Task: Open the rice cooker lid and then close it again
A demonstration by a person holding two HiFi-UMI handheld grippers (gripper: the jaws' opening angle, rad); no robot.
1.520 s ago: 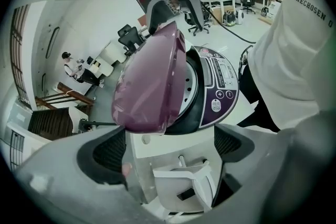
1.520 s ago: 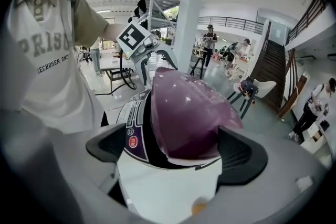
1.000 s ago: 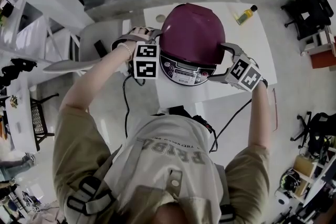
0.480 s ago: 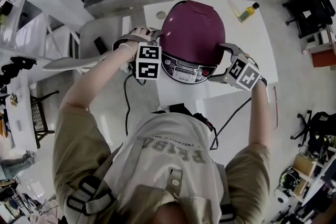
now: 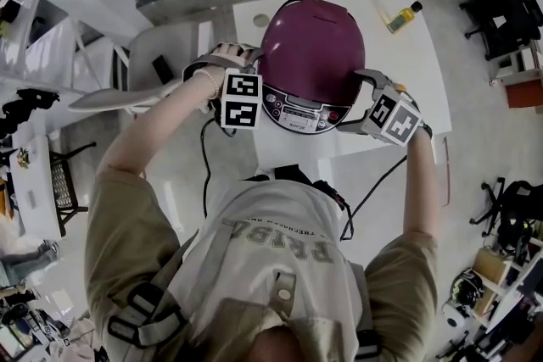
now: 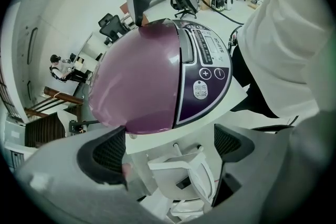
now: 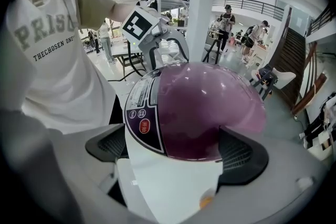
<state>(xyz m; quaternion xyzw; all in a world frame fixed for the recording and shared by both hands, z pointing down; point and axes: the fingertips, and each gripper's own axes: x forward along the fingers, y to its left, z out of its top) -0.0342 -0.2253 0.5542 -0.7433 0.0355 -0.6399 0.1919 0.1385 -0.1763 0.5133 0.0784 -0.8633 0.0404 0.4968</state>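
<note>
The rice cooker (image 5: 311, 47) stands on a white table (image 5: 407, 64), its maroon lid (image 6: 139, 81) down over the white body and its control panel (image 5: 301, 110) facing me. My left gripper (image 5: 248, 58) sits at the cooker's left flank. In the left gripper view its jaws (image 6: 170, 152) are open, the cooker just beyond them and nothing between. My right gripper (image 5: 366, 80) is at the cooker's right side. Its jaws (image 7: 176, 149) stand wide apart, straddling the lid's edge and body (image 7: 173, 181); whether the pads touch is unclear.
A small yellow bottle (image 5: 400, 17) lies at the table's far right. A white chair (image 5: 161, 64) stands left of the table. A black cable (image 5: 204, 165) hangs down off the table's front edge. Office chairs and shelving ring the room.
The maroon lid has swung down from a raised tilt to lie on the body. Both grippers have stayed almost in place beside the cooker.
</note>
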